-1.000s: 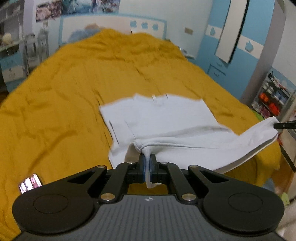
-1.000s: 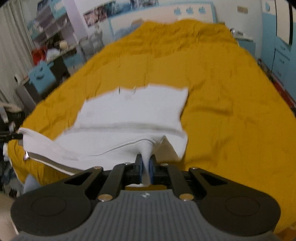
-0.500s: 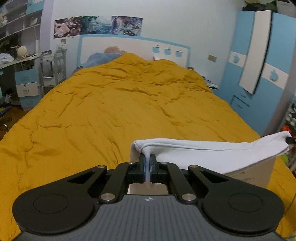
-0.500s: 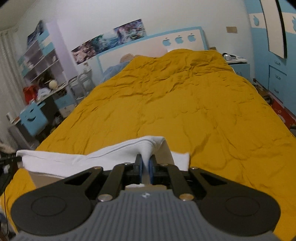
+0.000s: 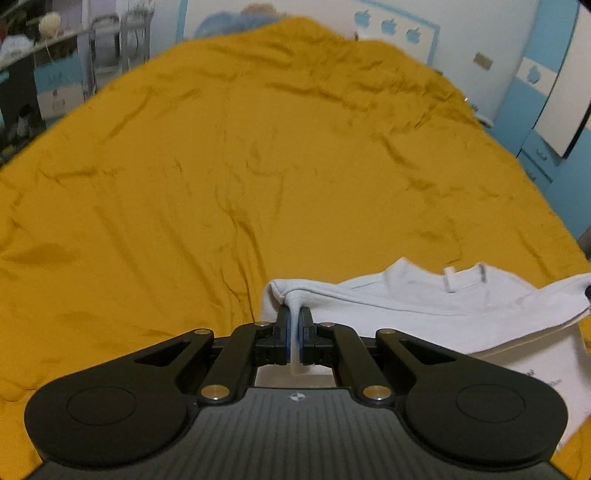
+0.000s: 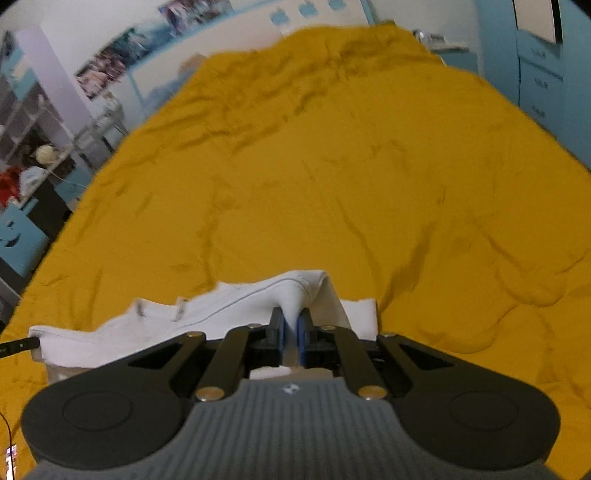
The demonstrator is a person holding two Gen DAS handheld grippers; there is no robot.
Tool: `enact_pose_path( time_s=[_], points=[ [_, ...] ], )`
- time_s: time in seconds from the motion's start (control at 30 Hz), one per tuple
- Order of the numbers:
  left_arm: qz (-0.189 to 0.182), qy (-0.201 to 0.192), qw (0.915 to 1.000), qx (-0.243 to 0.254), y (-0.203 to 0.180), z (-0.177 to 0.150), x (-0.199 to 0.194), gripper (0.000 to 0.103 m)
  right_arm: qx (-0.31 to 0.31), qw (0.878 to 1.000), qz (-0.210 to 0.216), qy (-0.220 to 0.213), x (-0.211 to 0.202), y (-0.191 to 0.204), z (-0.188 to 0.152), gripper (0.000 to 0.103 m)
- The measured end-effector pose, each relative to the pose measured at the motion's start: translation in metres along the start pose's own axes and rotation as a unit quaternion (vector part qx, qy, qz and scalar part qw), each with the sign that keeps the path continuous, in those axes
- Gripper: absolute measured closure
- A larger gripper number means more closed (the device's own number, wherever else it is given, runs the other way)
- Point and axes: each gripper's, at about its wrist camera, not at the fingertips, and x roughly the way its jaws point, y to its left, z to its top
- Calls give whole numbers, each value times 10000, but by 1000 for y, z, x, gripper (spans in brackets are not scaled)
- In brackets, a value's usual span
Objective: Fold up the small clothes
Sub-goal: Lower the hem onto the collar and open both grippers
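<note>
A small white garment [image 5: 424,306] lies partly on the mustard-yellow bedspread [image 5: 221,166], its collar with a tag facing up. My left gripper [image 5: 294,317] is shut on the garment's left corner. My right gripper [image 6: 290,319] is shut on the other corner of the same garment [image 6: 207,310]. The cloth edge stretches between the two grippers, doubled over the rest. The right gripper's tip shows at the far right of the left wrist view [image 5: 588,290], and the left gripper's tip at the far left of the right wrist view [image 6: 18,345].
The bedspread [image 6: 332,166] fills most of both views. A white and blue headboard [image 5: 388,26] stands at the far end. Blue wardrobes [image 5: 554,92] stand on the right, shelves and a desk [image 6: 29,155] on the left.
Both grippers have carried the held edge forward and down over the garment. The collar and tag, hidden half a second ago, show again just beyond the held edge.
</note>
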Motion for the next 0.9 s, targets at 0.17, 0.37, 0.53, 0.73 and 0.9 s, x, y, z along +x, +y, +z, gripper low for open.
enact_pose_path(
  time_s=[0.17,0.37,0.53,0.73,0.9],
  points=[
    [77,170,9996,-191,13,1,29,99,305,9992,-118,209,59,-13,0,101],
    [49,-40,9969,-781,34,9,39,83,566,9982,-189,109,82,-24,0,88],
    [202,-476,9960,-734,33,14,18,83,534,9981,-202,-234,71,-26,5,71],
    [-115,-748,9971,3,4,6,-26,83,-105,9971,-149,-735,30,2,8,68],
    [-532,-473,9957,593,-34,-16,-33,83,-976,9933,195,-591,9,49,-19,71]
  ],
)
